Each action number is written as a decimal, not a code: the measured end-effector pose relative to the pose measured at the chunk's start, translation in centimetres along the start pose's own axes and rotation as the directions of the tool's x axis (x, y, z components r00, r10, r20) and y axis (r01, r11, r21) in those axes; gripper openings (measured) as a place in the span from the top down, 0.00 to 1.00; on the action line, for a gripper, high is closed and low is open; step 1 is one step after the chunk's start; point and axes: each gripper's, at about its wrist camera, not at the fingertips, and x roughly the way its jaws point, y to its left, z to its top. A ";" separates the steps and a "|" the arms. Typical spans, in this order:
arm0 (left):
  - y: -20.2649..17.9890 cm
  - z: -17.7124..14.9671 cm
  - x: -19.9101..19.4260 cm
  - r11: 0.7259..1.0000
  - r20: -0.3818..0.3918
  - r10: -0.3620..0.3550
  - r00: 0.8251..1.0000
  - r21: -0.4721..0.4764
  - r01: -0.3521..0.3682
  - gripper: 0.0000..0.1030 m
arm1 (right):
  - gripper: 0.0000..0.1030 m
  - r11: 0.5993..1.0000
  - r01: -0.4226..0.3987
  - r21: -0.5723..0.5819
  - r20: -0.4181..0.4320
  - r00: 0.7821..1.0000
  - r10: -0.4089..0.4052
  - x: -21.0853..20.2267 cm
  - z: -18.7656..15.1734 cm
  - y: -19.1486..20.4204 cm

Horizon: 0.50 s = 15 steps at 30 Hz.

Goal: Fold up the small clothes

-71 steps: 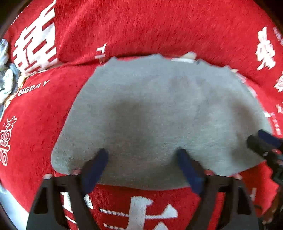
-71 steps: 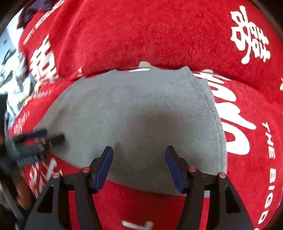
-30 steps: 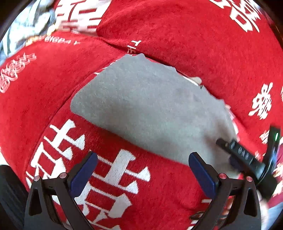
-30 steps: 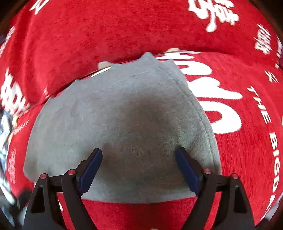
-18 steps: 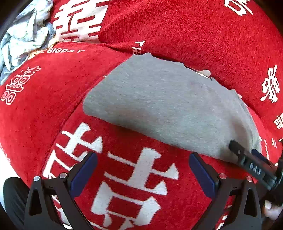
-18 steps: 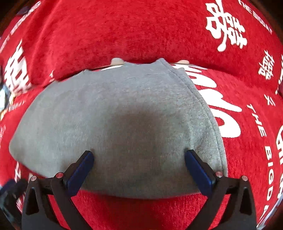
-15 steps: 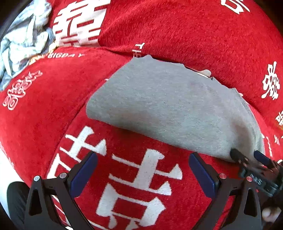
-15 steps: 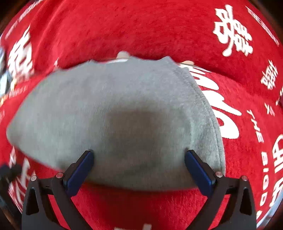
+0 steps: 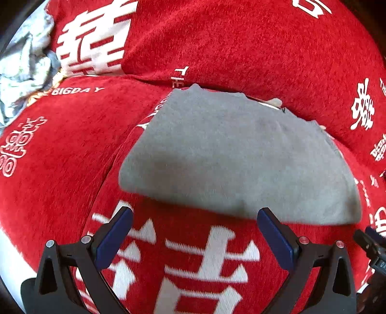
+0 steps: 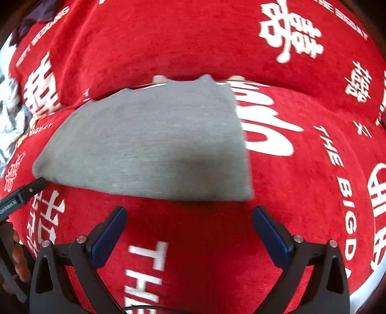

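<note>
A folded grey garment (image 9: 236,154) lies flat on a red sofa seat with white lettering; it also shows in the right wrist view (image 10: 149,142). My left gripper (image 9: 194,231) is open and empty, just short of the garment's near edge. My right gripper (image 10: 189,229) is open and empty, a little back from the garment's near edge. The tip of the right gripper shows at the right edge of the left wrist view (image 9: 371,244). The tip of the left gripper shows at the left edge of the right wrist view (image 10: 21,193).
The red sofa backrest (image 9: 241,43) rises right behind the garment. A pile of pale crumpled clothes (image 9: 21,72) lies at the far left; it also shows in the right wrist view (image 10: 9,120). A dark cloth (image 10: 36,17) sits at the upper left.
Both grippers have drawn back from the garment, which now lies free on the seat. The right gripper, which stood over the cloth, is now off its near edge.
</note>
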 end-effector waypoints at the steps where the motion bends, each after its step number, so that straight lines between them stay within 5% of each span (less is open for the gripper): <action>1: 0.6 0.6 0.3 1.000 -0.003 -0.011 1.000 -0.021 0.011 0.00 | 0.00 1.000 -0.003 0.019 0.000 1.000 0.003 -0.1 -0.1 -0.5; 6: 3.7 3.9 2.7 0.989 -0.050 -0.091 0.995 -0.123 0.084 0.00 | 0.00 0.998 -0.039 0.058 -0.007 0.999 0.040 0.0 0.3 -0.8; 15: 4.4 9.3 7.7 0.987 -0.126 -0.144 0.981 -0.095 0.133 0.00 | 0.00 0.982 -0.049 -0.182 -0.017 0.999 0.047 3.2 5.3 7.0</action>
